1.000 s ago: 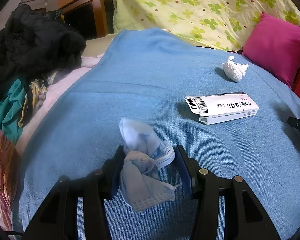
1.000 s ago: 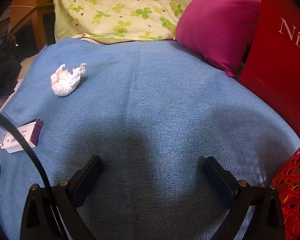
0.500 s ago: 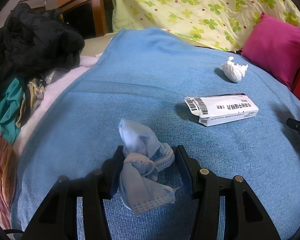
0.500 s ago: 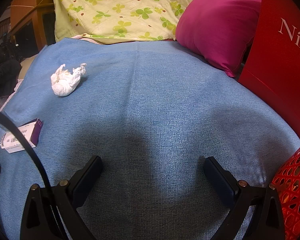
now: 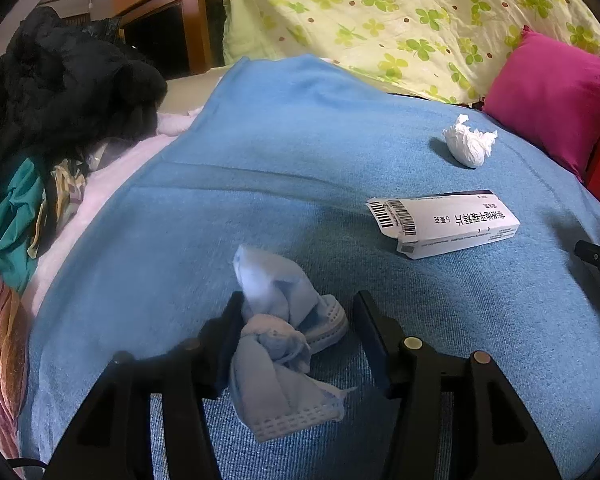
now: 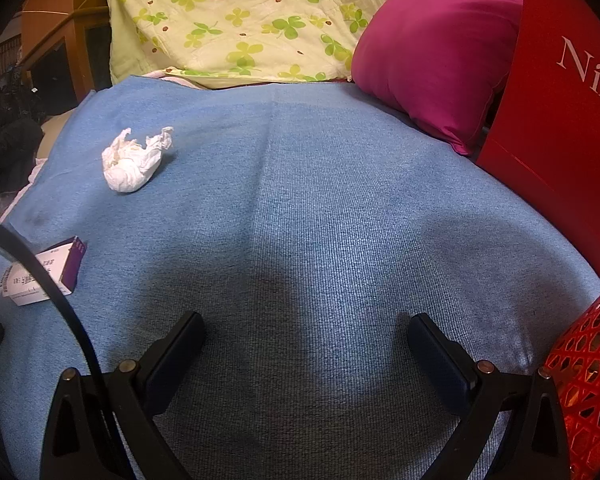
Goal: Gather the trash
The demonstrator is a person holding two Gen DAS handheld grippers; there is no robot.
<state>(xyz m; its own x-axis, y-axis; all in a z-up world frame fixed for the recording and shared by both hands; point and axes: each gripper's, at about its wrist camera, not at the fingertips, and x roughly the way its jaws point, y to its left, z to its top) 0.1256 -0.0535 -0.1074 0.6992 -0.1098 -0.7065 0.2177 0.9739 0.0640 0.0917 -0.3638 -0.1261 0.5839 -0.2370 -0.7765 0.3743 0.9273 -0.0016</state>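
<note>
A crumpled light-blue face mask (image 5: 276, 320) lies on the blue blanket (image 5: 300, 152) between the fingers of my left gripper (image 5: 298, 300). Its jaws are opening: the left finger touches the mask, while the right finger (image 5: 370, 320) stands clear of it with blanket showing in the gap. Further off to the right lie a white medicine box (image 5: 444, 220) and a wadded white tissue (image 5: 468, 144). My right gripper (image 6: 305, 320) hovers wide open over bare blanket (image 6: 320, 200), with the tissue (image 6: 134, 160) and the box (image 6: 40, 276) off to its left.
A red mesh basket (image 6: 584, 372) sits at the right edge, beside a tall red bag (image 6: 560, 120). A magenta pillow (image 6: 432, 52) and a clover-print quilt (image 5: 380, 8) back the bed. Dark and coloured clothes (image 5: 60, 88) are heaped on the left.
The left gripper's jaws have spread a little, and its right finger has come away from the mask. The right gripper is as it was.
</note>
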